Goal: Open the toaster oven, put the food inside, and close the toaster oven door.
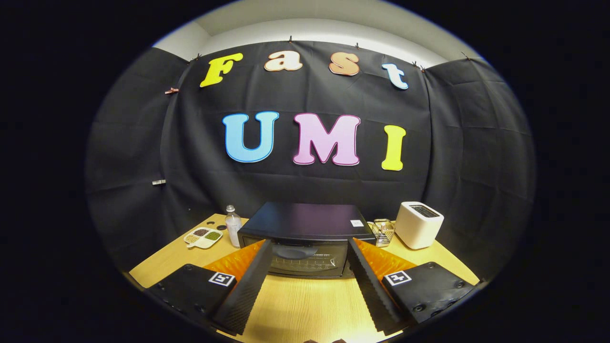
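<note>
Ahead of the wide-spread, empty gripper point(309, 245), bare table point(305, 300) reaches the shut toaster oven point(305, 238).

Dim booth, overhead light; sharp centre; strong fisheye bending toward the edges.

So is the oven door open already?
No, the toaster oven has its glass door shut flat against the front, and the gripper is open, its jaws spread wide just ahead of the door and holding nothing.

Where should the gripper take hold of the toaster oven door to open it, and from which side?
Probably the top edge of the toaster oven door, approached from the front. The door is shut and faces the open gripper; no handle can be made out.
</note>
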`<state>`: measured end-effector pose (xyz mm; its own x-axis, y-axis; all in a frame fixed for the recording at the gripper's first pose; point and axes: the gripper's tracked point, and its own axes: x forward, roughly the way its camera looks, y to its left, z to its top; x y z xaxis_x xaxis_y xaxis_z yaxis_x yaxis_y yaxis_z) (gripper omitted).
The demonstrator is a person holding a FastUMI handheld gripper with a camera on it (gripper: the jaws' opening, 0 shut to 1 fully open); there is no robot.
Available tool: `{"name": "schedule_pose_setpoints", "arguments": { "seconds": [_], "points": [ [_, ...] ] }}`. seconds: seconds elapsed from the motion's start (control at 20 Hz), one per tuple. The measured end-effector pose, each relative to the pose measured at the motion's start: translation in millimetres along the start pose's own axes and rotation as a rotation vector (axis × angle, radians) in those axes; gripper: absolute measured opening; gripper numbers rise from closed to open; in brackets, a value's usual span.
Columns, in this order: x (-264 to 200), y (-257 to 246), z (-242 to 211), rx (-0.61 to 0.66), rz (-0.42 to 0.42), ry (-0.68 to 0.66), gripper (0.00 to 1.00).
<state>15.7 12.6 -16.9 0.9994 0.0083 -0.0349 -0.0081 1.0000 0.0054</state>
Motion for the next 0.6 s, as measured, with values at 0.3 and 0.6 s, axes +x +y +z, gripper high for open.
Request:
{"name": "schedule_pose_setpoints", "arguments": {
  "seconds": [0.3,0.6],
  "points": [
    [32.2,12.0,-11.1,-0.006,-0.001,0.028,0.98],
    [83.6,19.6,-16.0,-0.023,-0.034,0.034,0.97]
  ]
}}
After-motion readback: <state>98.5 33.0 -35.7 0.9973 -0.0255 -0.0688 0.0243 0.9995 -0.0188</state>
